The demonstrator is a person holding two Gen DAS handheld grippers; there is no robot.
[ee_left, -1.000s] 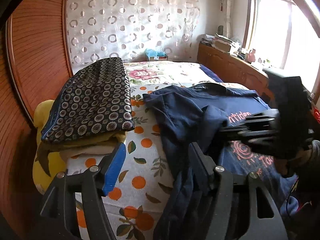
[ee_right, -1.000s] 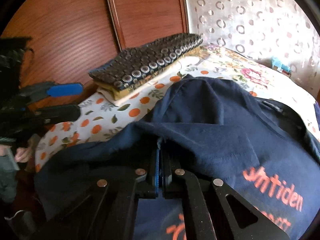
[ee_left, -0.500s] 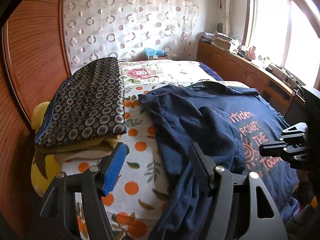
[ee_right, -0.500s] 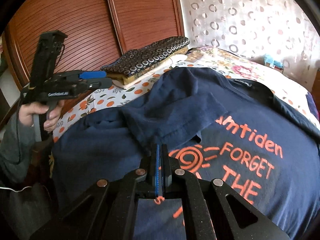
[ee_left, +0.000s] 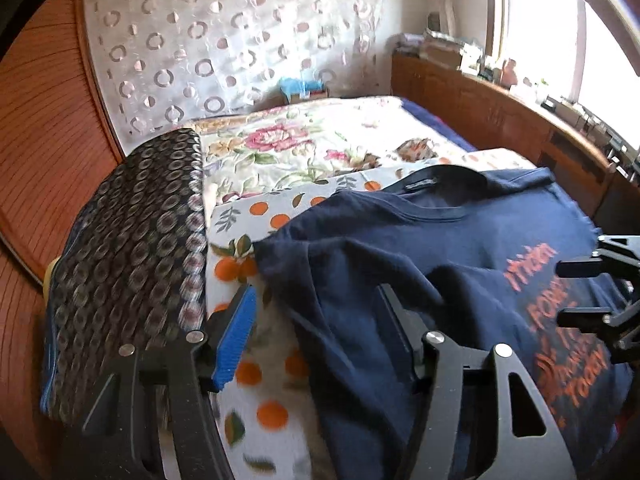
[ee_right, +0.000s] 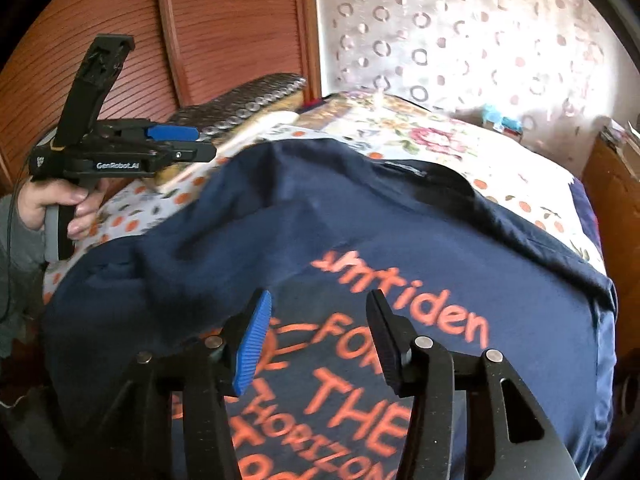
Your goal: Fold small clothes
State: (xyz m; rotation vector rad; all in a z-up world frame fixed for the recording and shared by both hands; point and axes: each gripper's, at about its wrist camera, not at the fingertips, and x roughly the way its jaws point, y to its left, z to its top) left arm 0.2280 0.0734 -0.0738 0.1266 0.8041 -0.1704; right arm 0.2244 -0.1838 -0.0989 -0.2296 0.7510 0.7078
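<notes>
Both my grippers are spread and hold nothing — the right gripper [ee_right: 318, 340]'s jaws have just been opening above the navy T-shirt [ee_right: 360, 240] on the bed [ee_left: 280, 208]. My left gripper [ee_left: 316, 320] hovers nearer its folded-in left sleeve [ee_left: 348, 304].

A bedroom in daylight: a white sheer curtain patterned with rings [ee_left: 224, 40] covers the far wall behind a bed spread with a floral and orange-dotted cover [ee_left: 312, 148]. Reddish-brown slatted wooden wardrobe doors [ee_right: 224, 28] stand along one side. Opposite, a bright, overexposed window [ee_left: 560, 32] glares above a long, cluttered, low wooden cabinet [ee_left: 492, 112].
</notes>
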